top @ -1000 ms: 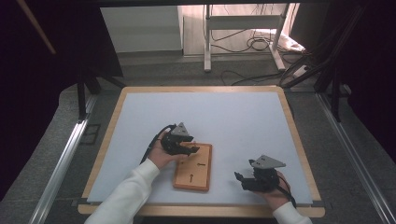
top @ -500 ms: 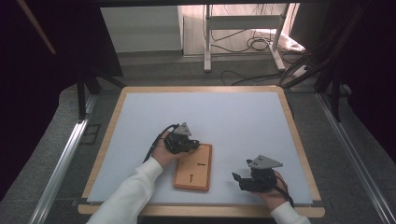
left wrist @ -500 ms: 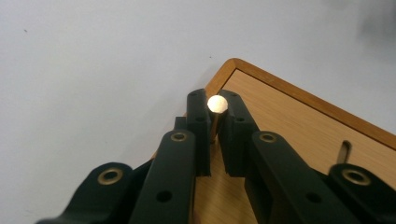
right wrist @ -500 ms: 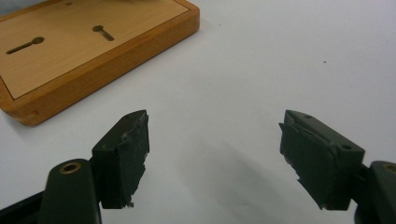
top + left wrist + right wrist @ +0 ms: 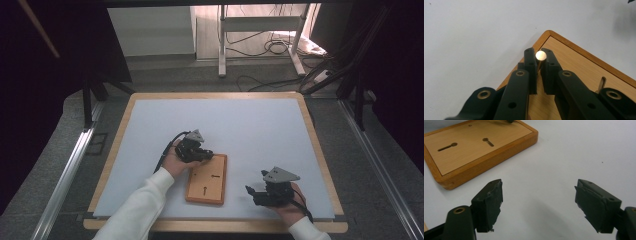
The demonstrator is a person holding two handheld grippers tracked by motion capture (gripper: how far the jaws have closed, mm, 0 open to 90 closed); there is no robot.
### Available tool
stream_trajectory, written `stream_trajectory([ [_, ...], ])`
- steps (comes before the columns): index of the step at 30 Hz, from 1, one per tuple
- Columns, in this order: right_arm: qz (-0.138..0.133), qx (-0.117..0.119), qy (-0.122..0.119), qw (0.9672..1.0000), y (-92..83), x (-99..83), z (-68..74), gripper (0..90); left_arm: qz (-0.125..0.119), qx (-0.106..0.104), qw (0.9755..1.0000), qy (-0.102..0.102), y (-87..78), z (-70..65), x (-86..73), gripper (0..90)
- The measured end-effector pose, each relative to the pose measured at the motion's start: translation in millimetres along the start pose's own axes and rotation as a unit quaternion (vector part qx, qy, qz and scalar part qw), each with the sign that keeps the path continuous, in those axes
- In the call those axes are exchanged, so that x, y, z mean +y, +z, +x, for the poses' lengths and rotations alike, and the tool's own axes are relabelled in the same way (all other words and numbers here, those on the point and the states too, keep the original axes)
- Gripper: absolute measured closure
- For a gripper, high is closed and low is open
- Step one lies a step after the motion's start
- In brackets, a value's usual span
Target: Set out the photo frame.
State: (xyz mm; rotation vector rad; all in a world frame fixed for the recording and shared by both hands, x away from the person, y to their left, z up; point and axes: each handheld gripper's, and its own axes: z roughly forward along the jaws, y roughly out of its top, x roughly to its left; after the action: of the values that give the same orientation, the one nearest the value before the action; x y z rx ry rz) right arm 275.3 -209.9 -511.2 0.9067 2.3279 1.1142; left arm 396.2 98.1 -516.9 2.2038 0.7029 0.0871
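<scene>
A flat wooden board with two keyhole slots lies on the white table mat. My left gripper sits at the board's far left corner. In the left gripper view its jaws have just been closing and are shut on a small brass pin with a round pale head, standing over the board's corner. My right gripper rests on the mat to the right of the board. Its jaws stand wide open, having just opened a little further, with nothing between them, pointing toward the board.
The mat lies on a wood-rimmed table. Beyond its far edge are a white stand and loose cables on the floor. Metal rails run along both sides.
The left gripper's jaws have closed at the board's far left corner. Both hands have stayed almost where they were.
</scene>
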Motion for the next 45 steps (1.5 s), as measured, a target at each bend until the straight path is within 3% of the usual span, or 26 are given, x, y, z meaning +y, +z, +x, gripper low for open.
stream_trajectory([
  [9, -0.004, 0.003, -0.053, 0.9986, -3.4, 12.2, 24.3, 12.2, 0.014, -0.015, 0.9995, -0.026, 0.0, 4.8, 4.0, 84.1],
  [19, 0.014, 0.019, -0.120, 0.9925, 10.2, 23.6, 63.1, 7.6, 0.020, -0.035, 0.9981, -0.046, 0.5, 12.1, 6.8, 84.0],
  [29, 0.031, 0.012, -0.189, 0.9814, 30.5, 31.0, 97.2, 6.1, 0.028, -0.047, 0.9966, -0.062, 1.6, 18.0, 10.4, 83.8],
  [33, 0.038, -0.008, -0.223, 0.9739, 42.3, 32.5, 106.7, 6.8, 0.028, -0.051, 0.9960, -0.067, 2.0, 20.0, 10.5, 83.6],
  [41, 0.036, -0.044, -0.258, 0.9646, 62.1, 38.5, 116.0, 12.0, 0.025, -0.051, 0.9960, -0.070, 2.0, 20.4, 10.0, 83.5],
  [43, 0.031, -0.056, -0.270, 0.9608, 63.5, 39.3, 118.4, 14.5, 0.022, -0.048, 0.9962, -0.070, 2.0, 20.4, 9.7, 84.0],
  [45, 0.027, -0.072, -0.288, 0.9547, 62.9, 39.9, 120.3, 16.0, 0.019, -0.043, 0.9966, -0.068, 2.0, 19.9, 9.3, 84.6],
])
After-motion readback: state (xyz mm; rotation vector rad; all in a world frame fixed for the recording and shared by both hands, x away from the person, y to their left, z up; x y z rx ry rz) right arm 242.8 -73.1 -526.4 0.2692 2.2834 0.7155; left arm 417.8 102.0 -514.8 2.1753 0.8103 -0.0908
